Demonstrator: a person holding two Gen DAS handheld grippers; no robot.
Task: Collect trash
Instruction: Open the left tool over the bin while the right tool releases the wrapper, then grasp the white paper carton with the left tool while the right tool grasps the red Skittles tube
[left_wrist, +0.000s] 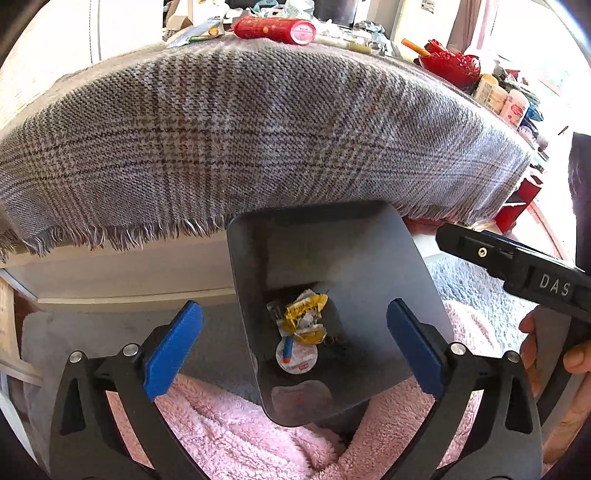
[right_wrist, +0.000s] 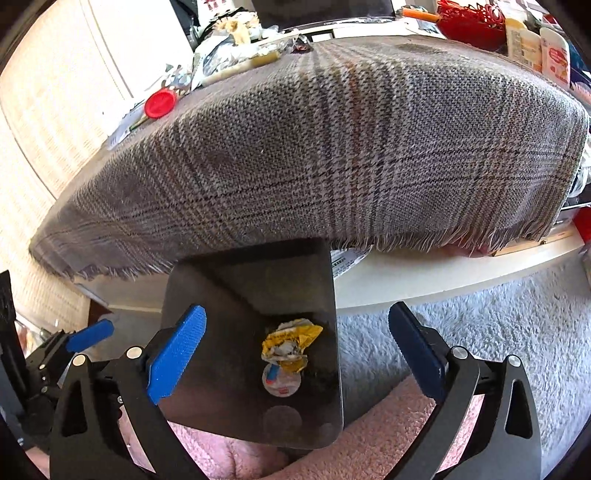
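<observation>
A dark grey bin (left_wrist: 369, 266) stands on the floor below the table edge, its mouth toward both cameras. At its bottom lie a crumpled yellow and white wrapper (left_wrist: 304, 317) and a round white lid (left_wrist: 295, 358) with a blue and orange mark. The right wrist view shows the same bin (right_wrist: 229, 332), wrapper (right_wrist: 291, 345) and lid (right_wrist: 280, 380). My left gripper (left_wrist: 295, 347) hangs open above the bin, nothing between its blue pads. My right gripper (right_wrist: 299, 354) is open over the bin too, and empty. Its black body (left_wrist: 524, 269) shows at the right of the left wrist view.
A plaid grey cloth (left_wrist: 240, 140) covers the table and hangs over its edge with a fringe. Clutter sits at the back: a red tube (left_wrist: 275, 29), a red basket (left_wrist: 448, 62), bottles (left_wrist: 498, 98), a red cap (right_wrist: 160, 103). Pink fleece (left_wrist: 229, 432) and grey carpet (right_wrist: 480, 332) lie below.
</observation>
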